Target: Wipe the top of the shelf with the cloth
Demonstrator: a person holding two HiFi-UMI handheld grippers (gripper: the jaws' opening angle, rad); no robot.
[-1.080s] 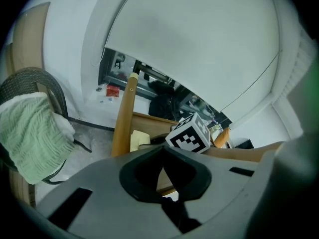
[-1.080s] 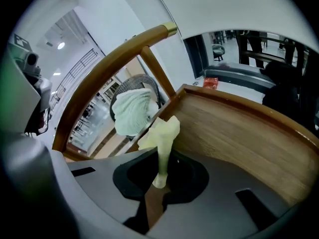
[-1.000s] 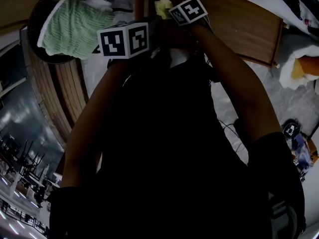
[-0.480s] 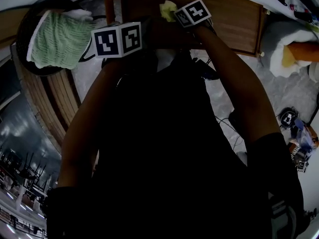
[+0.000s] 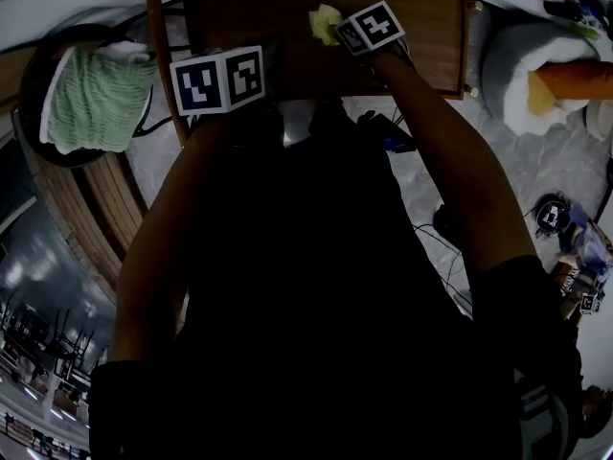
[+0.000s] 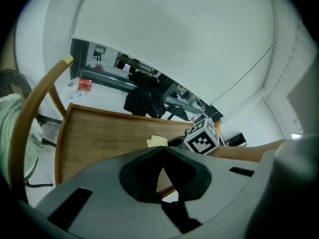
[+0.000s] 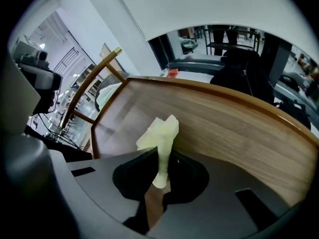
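Note:
A pale yellow cloth (image 7: 158,136) is pinched between the jaws of my right gripper (image 7: 160,167), which is shut on it just above the wooden shelf top (image 7: 234,118). In the head view the cloth (image 5: 323,21) pokes out beside the right gripper's marker cube (image 5: 369,27), over the shelf top (image 5: 287,17). My left gripper (image 6: 162,157) is shut with nothing between its jaws, held at the near edge of the shelf top (image 6: 104,133). From there the cloth (image 6: 156,141) and the right marker cube (image 6: 202,136) show ahead.
A wooden chair (image 5: 86,209) with a green knitted item (image 5: 88,99) on it stands at the left. A white padded object (image 5: 536,65) lies at the right. Cables and small gear (image 5: 565,247) lie on the grey floor. Dark bags (image 6: 144,96) sit beyond the shelf.
The view has swung so that the shelf top and chair slide left and down in the picture. Both grippers stay together over the shelf, the right still holding the cloth.

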